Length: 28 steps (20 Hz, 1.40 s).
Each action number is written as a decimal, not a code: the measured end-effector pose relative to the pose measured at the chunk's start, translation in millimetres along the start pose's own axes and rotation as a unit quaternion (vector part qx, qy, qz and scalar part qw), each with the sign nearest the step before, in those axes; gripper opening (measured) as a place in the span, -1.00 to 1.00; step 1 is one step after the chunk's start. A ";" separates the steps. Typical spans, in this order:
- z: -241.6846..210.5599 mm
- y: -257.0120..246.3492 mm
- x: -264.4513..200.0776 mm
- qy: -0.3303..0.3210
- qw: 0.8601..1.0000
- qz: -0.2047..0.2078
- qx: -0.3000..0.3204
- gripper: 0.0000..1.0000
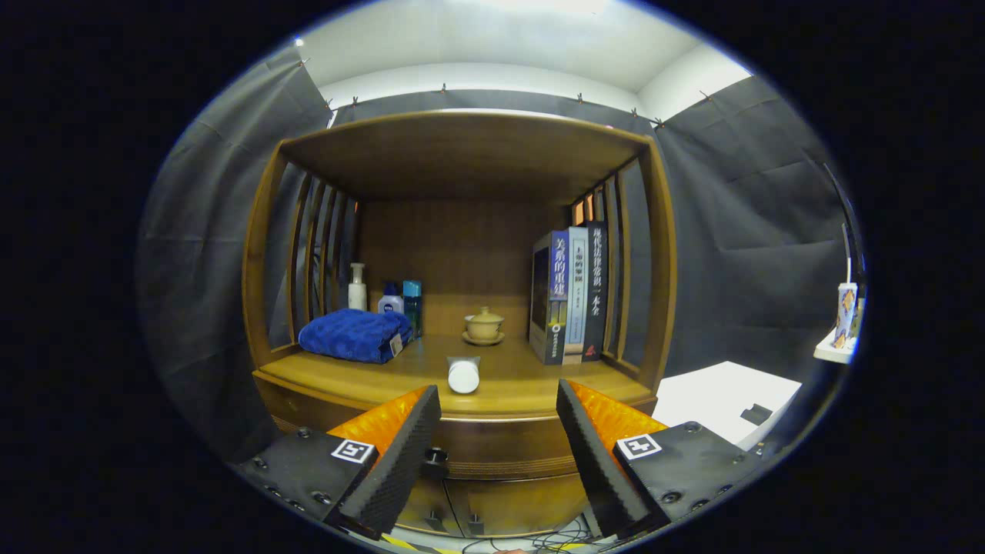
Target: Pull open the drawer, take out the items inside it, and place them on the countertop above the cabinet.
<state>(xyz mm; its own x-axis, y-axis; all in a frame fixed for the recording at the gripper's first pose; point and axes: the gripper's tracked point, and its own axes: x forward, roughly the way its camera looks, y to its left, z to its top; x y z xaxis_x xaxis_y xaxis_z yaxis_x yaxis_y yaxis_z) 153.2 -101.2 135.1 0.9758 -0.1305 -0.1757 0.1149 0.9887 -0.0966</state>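
The gripper (499, 446) sits low in the middle of the frame with its fingers spread wide and nothing between them; neither finger touches anything. In the gap between the fingers lies the drawer (500, 450), its front flush with the cabinet as far as I can tell, so it reads as closed. A small dark knob (436, 455) shows just beside the left finger, in the lower middle of the frame.

Above it, across the centre, runs the countertop (531, 388). On it, just above the fingers, a small white container (464, 375) lies on its side. Further back stand a lidded teacup (484, 325) on a saucer, a folded blue towel (354, 335) at centre left with bottles (357, 288) behind it, and a row of books (573, 296) at centre right.

Whether the white container came from the drawer cannot be told, nor what the drawer holds. The scene fits either a drawer yet to be pulled or one shut again with its contents already set above
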 end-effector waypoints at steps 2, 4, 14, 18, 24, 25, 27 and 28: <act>14.0 8.2 -8.0 0.007 1.000 0.025 0.000 0.97; 24.2 8.1 -10.9 0.020 0.999 0.040 -0.021 0.97; 29.6 15.4 -30.8 -0.012 0.999 0.041 0.020 0.97; 41.8 11.7 -40.4 -0.034 0.997 0.048 0.040 0.97; 47.7 3.8 -43.9 -0.054 0.998 0.028 0.021 0.97; 47.7 7.3 -44.5 -0.054 0.998 0.032 0.022 0.97; 46.3 10.2 -43.8 -0.053 0.998 0.037 0.021 0.97; 45.6 11.6 -45.4 -0.053 0.998 0.037 0.021 0.97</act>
<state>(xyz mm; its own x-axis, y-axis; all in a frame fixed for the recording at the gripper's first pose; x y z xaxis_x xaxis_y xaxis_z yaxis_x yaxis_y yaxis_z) 118.7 -80.4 186.7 0.9958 -0.0503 -0.0764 0.0469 0.9978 -0.0458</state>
